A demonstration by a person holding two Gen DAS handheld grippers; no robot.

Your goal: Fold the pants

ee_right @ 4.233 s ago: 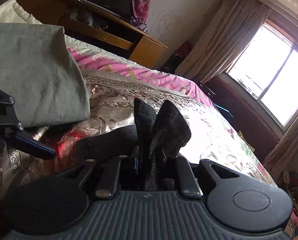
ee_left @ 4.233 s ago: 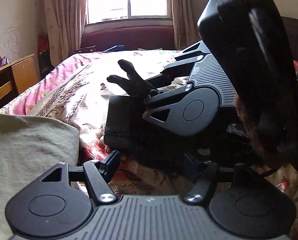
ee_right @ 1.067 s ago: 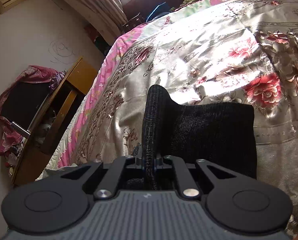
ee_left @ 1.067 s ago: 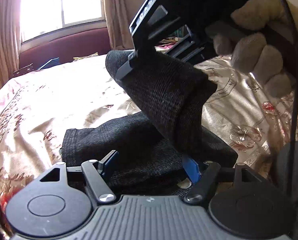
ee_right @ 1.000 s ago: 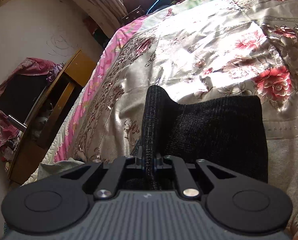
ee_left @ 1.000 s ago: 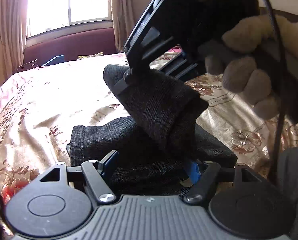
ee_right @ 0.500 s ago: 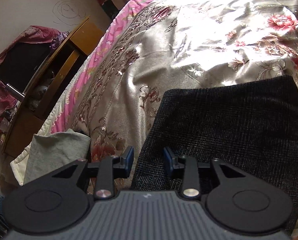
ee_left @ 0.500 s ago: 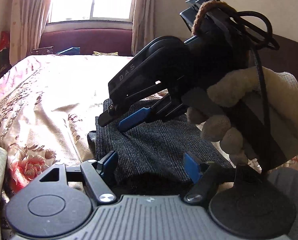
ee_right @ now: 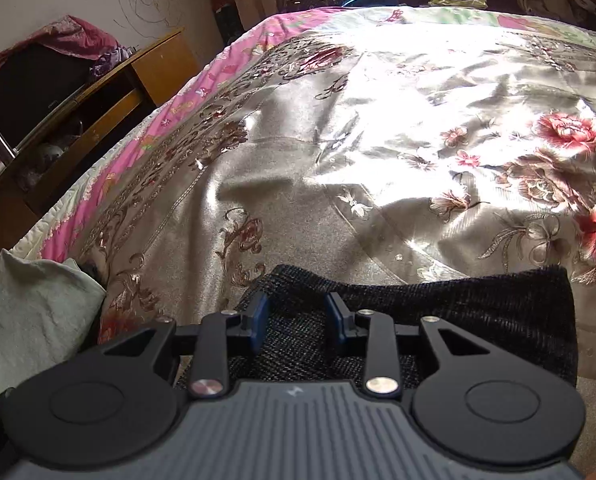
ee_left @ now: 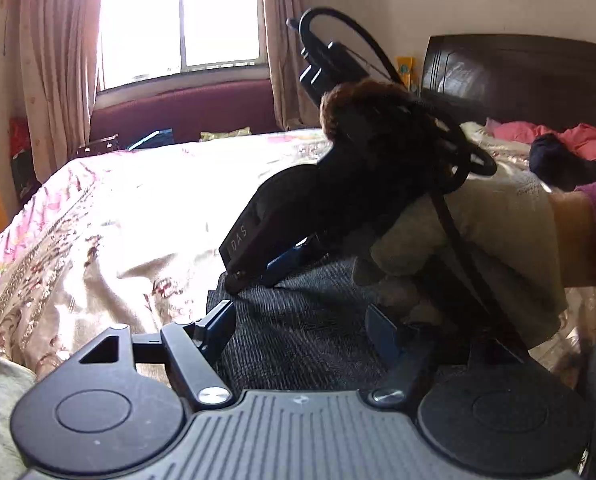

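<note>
Now we see two hand-held grippers over one pair of folded dark pants (ee_right: 438, 312) lying flat on a bed. Our right hand-held gripper (ee_right: 297, 316), its jaws just parted partway, hangs over the near edge of the cloth with nothing pinched between the blue pads. Our left hand-held gripper (ee_left: 302, 330) stands wide, its fingers straddling the pants without gripping them. A gloved hand (ee_left: 478, 248) carries the right tool, seen from the left wrist view. One floral bedspread (ee_right: 378, 120), gold with red blooms and a pink border, covers the bed. Sun pours through one curtained window (ee_left: 178, 20); a wooden cabinet (ee_right: 110, 92) stands beside the bed, a dark headboard (ee_left: 518, 76) behind.
</note>
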